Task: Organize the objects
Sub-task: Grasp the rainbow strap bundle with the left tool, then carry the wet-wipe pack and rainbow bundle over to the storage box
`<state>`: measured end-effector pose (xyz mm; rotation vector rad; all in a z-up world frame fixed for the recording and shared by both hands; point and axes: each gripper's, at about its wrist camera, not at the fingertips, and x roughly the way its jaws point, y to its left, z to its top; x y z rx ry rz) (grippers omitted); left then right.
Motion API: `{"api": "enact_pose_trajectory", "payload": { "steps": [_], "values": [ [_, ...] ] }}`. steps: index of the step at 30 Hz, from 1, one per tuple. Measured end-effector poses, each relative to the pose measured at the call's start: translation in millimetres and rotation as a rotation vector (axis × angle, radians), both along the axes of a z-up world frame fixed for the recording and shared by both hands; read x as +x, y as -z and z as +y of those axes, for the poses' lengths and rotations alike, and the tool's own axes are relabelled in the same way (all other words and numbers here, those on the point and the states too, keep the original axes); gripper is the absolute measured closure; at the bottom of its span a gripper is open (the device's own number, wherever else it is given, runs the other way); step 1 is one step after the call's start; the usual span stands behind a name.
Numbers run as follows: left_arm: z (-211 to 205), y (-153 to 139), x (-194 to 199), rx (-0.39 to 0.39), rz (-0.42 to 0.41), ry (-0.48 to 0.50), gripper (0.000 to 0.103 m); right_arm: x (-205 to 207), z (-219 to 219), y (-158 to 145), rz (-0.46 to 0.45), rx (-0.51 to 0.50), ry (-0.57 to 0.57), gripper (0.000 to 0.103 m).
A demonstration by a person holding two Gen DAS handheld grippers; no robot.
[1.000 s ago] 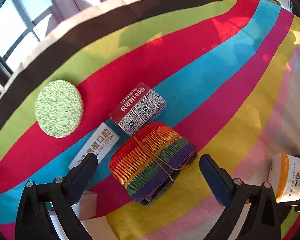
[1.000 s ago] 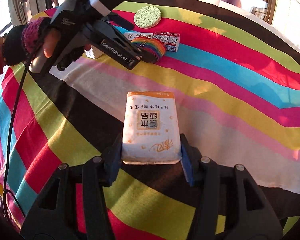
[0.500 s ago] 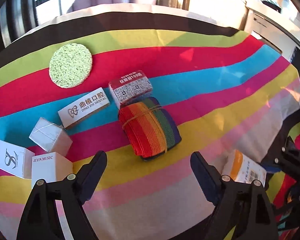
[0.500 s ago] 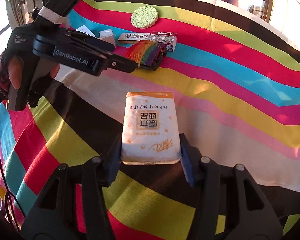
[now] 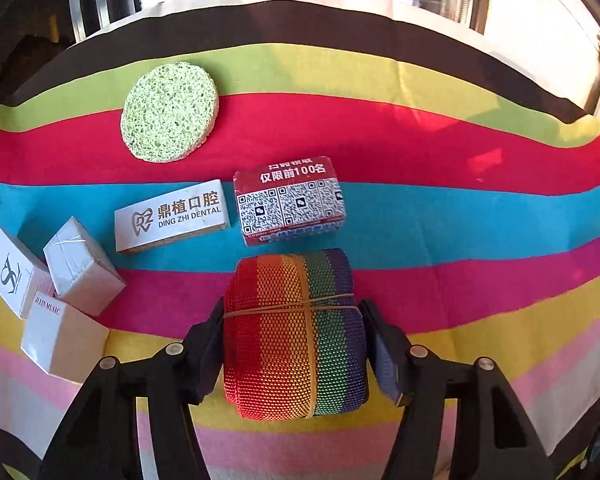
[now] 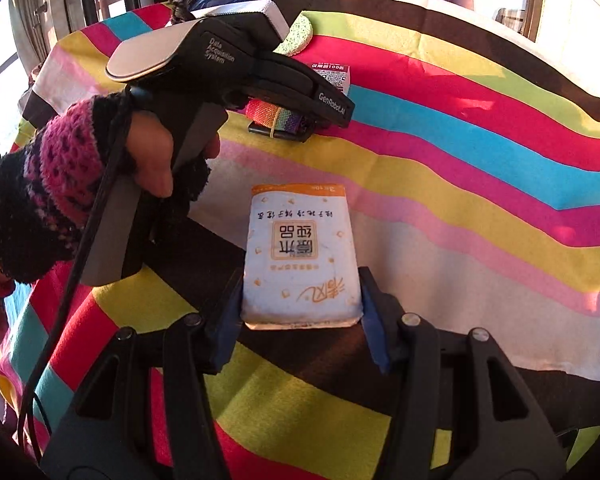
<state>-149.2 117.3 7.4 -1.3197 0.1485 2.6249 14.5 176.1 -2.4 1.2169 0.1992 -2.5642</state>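
Left wrist view: the left gripper (image 5: 294,344) is closing its jaws around a rainbow webbing roll (image 5: 294,332), a tight woven bundle tied with a thin rubber band. The left pad touches its red side; the right pad stands just beside the purple side, so it is not clamped. Behind it lie a red QR-code box (image 5: 290,200), a flat white dental box (image 5: 172,216), a round, porous green sponge (image 5: 170,112) and three small white cartons (image 5: 66,300). All rest on a striped cloth (image 5: 460,216) with wavy bright bands; windows stand behind.

Right wrist view: the right gripper (image 6: 300,304) grips a soft white tissue pack (image 6: 300,256) with orange print, lying on the cloth. A hand (image 6: 152,156) in a knitted fingerless glove holds the left gripper.
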Motion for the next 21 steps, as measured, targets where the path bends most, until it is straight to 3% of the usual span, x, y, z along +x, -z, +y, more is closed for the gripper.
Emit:
{"api": "enact_pose_trajectory", "payload": {
  "steps": [6,13,21],
  "values": [
    [-20,-7,62,0.026,0.035,0.031,0.04,-2,2,-1,-0.001,-0.006,0.001,0.046],
    [-65,-19,142,0.026,0.099,-0.024,0.04,-3,1,-1,-0.001,-0.005,0.001,0.046],
    [-123,-24,199,0.041,0.132,-0.141,0.04,-2,3,-1,-0.001,-0.006,0.0,0.046]
  ]
}}
